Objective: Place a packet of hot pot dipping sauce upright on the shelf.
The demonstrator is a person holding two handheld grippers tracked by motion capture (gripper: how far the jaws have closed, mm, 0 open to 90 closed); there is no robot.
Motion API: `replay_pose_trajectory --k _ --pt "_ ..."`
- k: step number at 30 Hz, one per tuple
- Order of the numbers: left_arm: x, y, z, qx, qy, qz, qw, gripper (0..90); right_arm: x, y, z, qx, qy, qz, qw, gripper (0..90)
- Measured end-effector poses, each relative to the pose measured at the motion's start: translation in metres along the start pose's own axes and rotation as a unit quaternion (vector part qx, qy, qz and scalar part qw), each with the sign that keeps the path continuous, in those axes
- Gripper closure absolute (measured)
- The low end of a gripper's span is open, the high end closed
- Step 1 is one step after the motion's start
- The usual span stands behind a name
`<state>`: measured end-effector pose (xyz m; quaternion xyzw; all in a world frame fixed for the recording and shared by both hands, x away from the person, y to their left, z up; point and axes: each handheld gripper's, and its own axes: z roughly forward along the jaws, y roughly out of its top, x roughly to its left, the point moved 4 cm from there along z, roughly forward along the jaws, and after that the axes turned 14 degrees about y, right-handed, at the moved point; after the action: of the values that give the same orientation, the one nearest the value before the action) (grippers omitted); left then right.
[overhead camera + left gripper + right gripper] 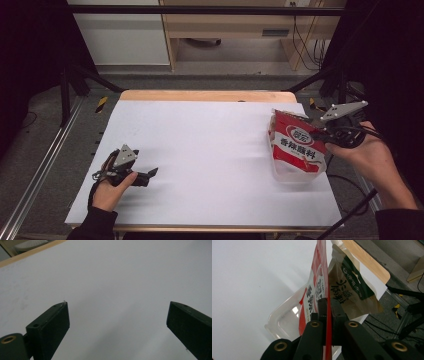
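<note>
The red packet hangs upright at the right side of the table, its lower end inside or just over a clear tray near the right edge. It looks like a thin, light foil or plastic sachet — limp, likely to bend and swing from a single pinch, and glossy enough to slip. In the right gripper view a second, brownish packet stands just behind the red one; whether the two touch is hard to tell.

The right gripper has the red packet by its upper right edge, jaws closed flat on the sheet. The right gripper view shows the film pressed between them. An edge or seam is a fair place to hold, since it is flat and stiffer than the filled middle; a grip lower down would probably crush the contents. The tray looks rigid but light and could slide if the packet drags on it.

The right hand comes in from the right edge, raised off the table, gripper pointing left.

The left gripper rests low at the left front — jaws wide apart, nothing between them. Its own view looks across the bare white sheet. The left hand lies close to the table.
</note>
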<state>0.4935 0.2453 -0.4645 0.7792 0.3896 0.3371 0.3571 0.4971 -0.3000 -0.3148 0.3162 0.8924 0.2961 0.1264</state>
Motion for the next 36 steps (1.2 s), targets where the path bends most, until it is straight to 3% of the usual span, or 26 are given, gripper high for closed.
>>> replay_pose_trajectory --k 23,29,34,36 --pt "-0.001 0.0 0.001 0.002 0.003 0.004 1.0 4.7 -0.005 -0.041 -0.005 0.017 -0.001 0.04 0.999 88.2" --pt "0.0 0.0 0.0 0.001 0.005 0.001 1.0 4.7 -0.004 -0.043 -0.005 0.011 0.001 0.043 0.999 86.8" --pt "-0.001 0.0 0.001 0.002 0.002 0.004 1.0 4.7 -0.003 -0.039 -0.002 0.014 0.003 0.036 0.9992 81.6" --pt "0.0 0.0 0.0 0.002 0.002 0.003 1.0 4.7 -0.003 -0.036 0.0 0.013 0.004 0.033 0.9994 74.4"
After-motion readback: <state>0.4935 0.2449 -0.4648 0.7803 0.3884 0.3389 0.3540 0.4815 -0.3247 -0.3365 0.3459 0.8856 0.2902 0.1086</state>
